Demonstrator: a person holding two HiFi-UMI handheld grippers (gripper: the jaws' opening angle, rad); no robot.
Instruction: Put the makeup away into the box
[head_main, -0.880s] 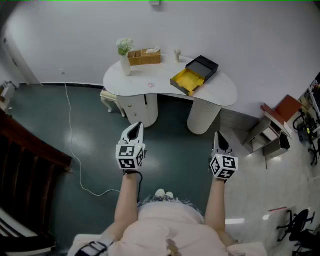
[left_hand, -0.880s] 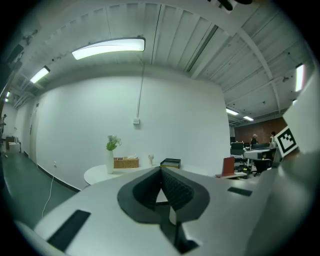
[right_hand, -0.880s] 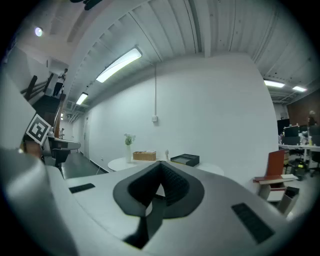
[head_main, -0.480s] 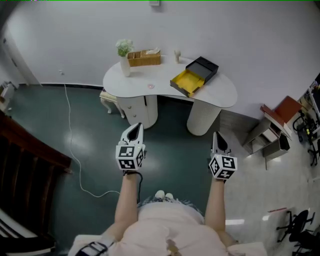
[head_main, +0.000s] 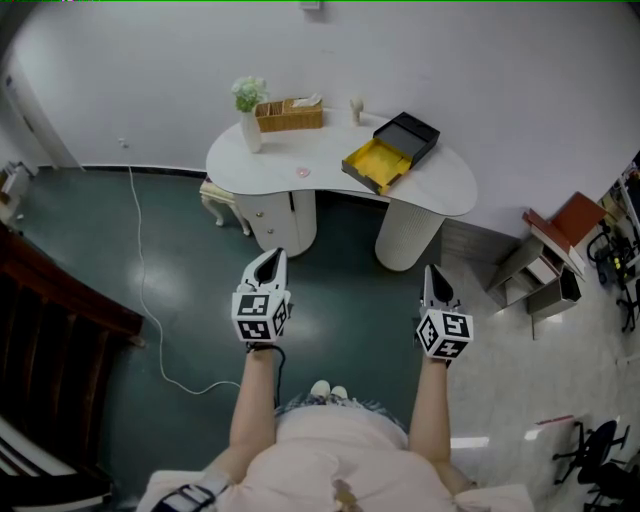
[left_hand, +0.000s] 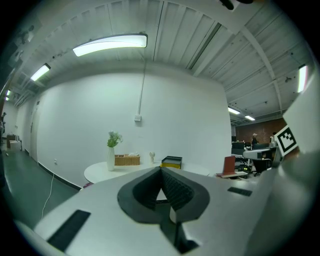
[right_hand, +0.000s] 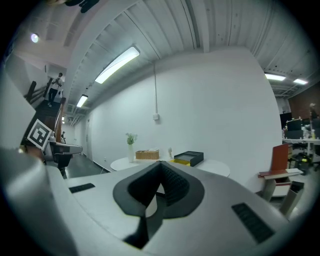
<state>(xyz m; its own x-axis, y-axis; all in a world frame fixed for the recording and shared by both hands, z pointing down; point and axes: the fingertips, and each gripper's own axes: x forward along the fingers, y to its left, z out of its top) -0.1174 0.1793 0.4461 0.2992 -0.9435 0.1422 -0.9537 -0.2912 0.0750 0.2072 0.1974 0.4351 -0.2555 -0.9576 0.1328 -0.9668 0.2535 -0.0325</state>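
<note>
A black box (head_main: 390, 150) with a yellow inside lies open on the right half of a white table (head_main: 445, 188) far ahead of me. A tiny pink thing (head_main: 302, 171) lies near the table's front edge and a small white object (head_main: 355, 105) stands at its back. My left gripper (head_main: 268, 254) and right gripper (head_main: 432, 272) hover over the dark floor, well short of the table, both shut and empty. Past the closed tips of the left gripper (left_hand: 161, 170) the box (left_hand: 171, 162) shows small and distant. It looks the same beyond the right gripper (right_hand: 160, 164), as a small box (right_hand: 189, 158).
A white vase with a plant (head_main: 248, 110) and a wicker basket (head_main: 289, 114) stand on the table's left half. A stool (head_main: 215, 195) is tucked under the table's left side. A cable (head_main: 140, 270) trails over the floor at left. Furniture with a red panel (head_main: 560, 250) stands at right.
</note>
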